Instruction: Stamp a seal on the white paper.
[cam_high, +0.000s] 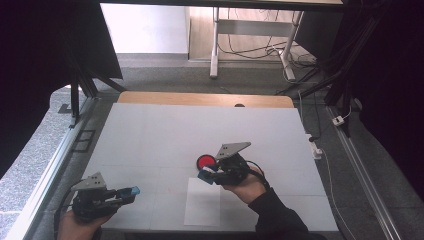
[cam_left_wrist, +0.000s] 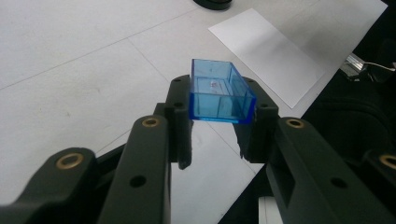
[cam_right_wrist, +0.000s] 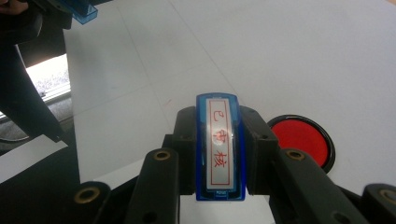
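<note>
Left gripper jaws clamp clear blue cap; right gripper jaws clamp blue red-lettered stamp.

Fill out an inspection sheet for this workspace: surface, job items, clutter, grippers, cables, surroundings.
Surface: white table top, wooden strip along its far edge.
Job's things: blue stamp with red characters on its label; clear blue cap; red ink pad; white paper sheet at the near edge.
Clutter: nothing seen.
Grippers: left hand-held gripper shut on the cap; right hand-held gripper shut on the stamp, beside the ink pad.
Cables: black and white cables on the floor at the right.
Surroundings: grey carpet, a desk frame behind.
</note>
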